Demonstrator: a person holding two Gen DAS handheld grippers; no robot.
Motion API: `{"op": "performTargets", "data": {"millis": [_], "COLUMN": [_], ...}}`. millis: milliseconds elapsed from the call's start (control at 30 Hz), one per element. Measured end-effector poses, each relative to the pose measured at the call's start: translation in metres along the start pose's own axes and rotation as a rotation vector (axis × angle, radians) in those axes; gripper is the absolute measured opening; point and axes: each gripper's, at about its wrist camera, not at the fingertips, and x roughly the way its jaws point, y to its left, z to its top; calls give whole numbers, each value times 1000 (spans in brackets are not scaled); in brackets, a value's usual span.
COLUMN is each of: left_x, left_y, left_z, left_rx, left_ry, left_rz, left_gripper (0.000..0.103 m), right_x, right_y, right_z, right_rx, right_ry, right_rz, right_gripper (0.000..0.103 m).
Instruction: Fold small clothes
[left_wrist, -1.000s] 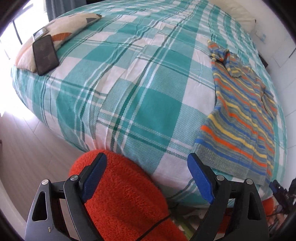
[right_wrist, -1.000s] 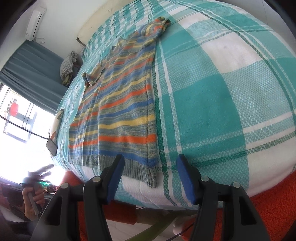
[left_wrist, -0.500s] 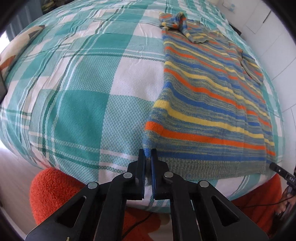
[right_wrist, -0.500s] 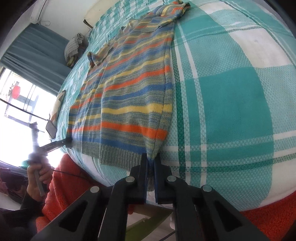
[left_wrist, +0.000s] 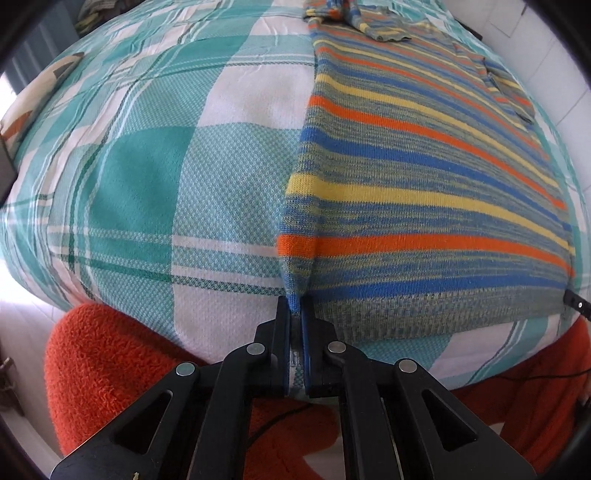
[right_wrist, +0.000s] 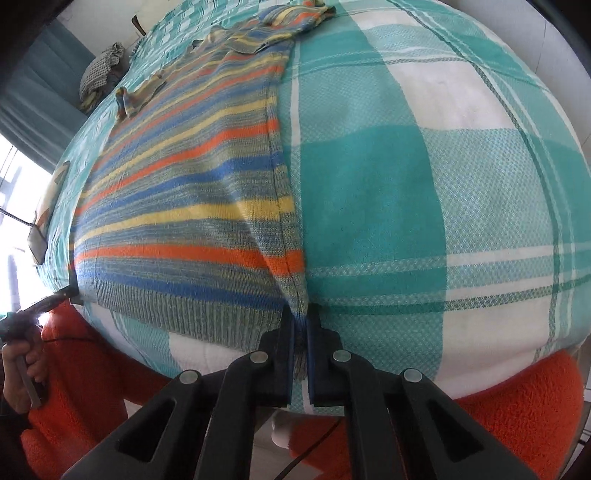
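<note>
Left gripper (left_wrist: 294, 314) clamped on the sweater (left_wrist: 424, 192) at the near hem corner on its side; right gripper (right_wrist: 300, 325) clamped on the opposite hem corner. Both pairs of jaws are pressed together with a pinch of knit between the pads.

The sweater lies flat on the checked bedspread (left_wrist: 147, 177), hem toward us at the bed's edge, neck at the far end, both sleeves folded in over the body.

Handling, as we judge it: soft, limp knit, light, with some stretch. It puckers up into each grip already. It will sag between our two holds and drag on the woven cover, so we would lift both corners together and keep them level. The ribbed hem band is the thicker, firmer part, and the corners where the side seams meet it look the best hold; not fragile, not slippery.

Count: one sweater, two sleeves, two grippers. One hand (right_wrist: 22, 365) shows in the right view, holding the left tool's handle.
</note>
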Motion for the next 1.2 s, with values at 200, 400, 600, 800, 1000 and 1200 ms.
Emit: {"op": "performTargets", "data": {"millis": [200,400,600,800,1000,1200], "left_x": [1,-1,-8,-17,-39,-85], "left_y": [-5,0,6,20,27,46], "left_z": [5,5,-4,-11,-23,-28], "left_rx": [2,-17,-20,-79,-101,-149], "left_ry": [-16,-18,-18,15,4,-151], "left_rz": [10,-5,39,4,8,27], "left_gripper": [5,9,43,63,66,81], "right_x": [-1,-2,-4,-7,-16,-60], "right_y": [0,3,7,9,4,-12], "right_z": [-1,-6,-8,-13,-25,-9], "right_rx": [-3,15,-2,-2,-15,-109], "right_ry": [-14,-24,-17,17,81,21], "right_rz": [-13,-9,-16,-34,-139,-265], "right_gripper": [5,7,14,29,58,58]}}
